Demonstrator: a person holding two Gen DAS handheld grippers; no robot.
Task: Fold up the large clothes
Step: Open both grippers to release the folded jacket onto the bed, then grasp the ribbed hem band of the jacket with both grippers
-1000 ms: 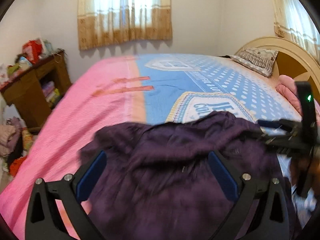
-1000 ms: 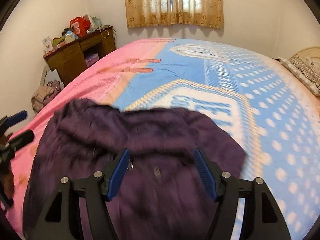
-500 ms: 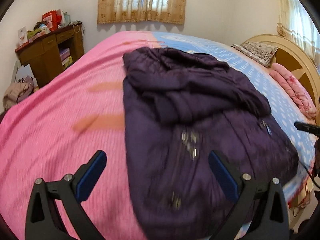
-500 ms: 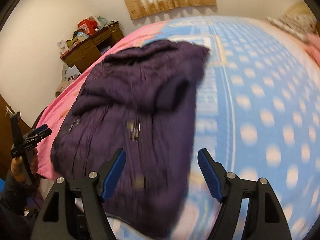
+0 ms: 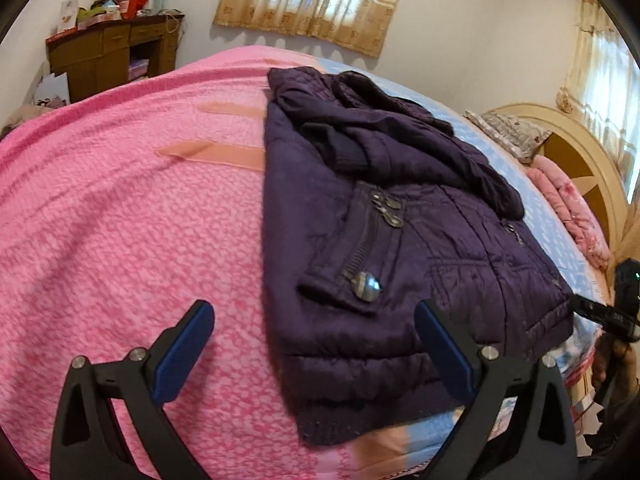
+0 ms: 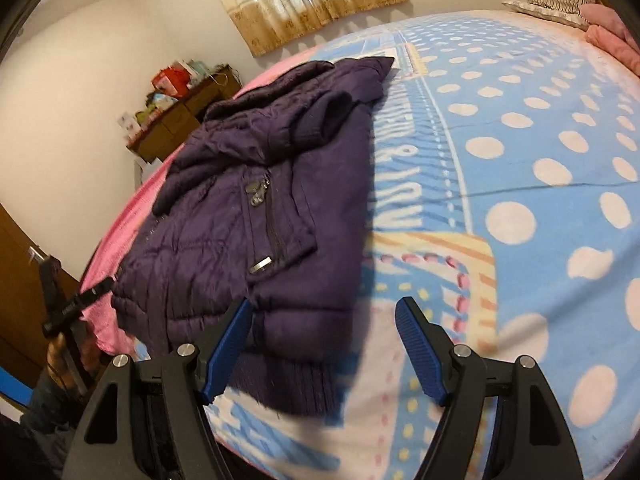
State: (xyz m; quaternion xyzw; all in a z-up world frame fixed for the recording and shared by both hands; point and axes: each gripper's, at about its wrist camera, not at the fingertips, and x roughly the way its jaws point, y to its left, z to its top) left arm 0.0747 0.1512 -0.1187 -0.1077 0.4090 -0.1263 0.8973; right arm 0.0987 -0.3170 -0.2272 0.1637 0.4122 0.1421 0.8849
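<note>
The purple jacket (image 5: 400,240) lies folded on the bed, across the seam where the pink half of the blanket (image 5: 120,220) meets the blue polka-dot half (image 6: 520,160). Its ribbed hem sits at the near edge of the bed, and its sleeves and collar are bunched on top toward the far end. A zipper with metal pulls and a round metal button (image 5: 366,285) show on the front panel.

Around it, the bed is otherwise bare. At the far left a brown wooden desk (image 5: 108,52) stands against the wall with boxes and bags piled on top. Beige curtains (image 5: 316,0) hang over the far window. At the far right a patterned pillow (image 5: 508,136) and a folded pink quilt (image 5: 568,208) rest against the rounded headboard (image 5: 580,148). Nothing lies between the grippers and the jacket.

The left gripper (image 5: 314,348) hangs wide open over the jacket's near left corner; its left finger is above the pink blanket and its right finger above the hem, and it holds nothing. The right gripper (image 6: 324,348) is also well open and empty, its jaws having just been opening a little; its left finger is over the jacket's hem near the right corner, and its right finger over the blue blanket. I cannot tell whether any finger touches the fabric.
</note>
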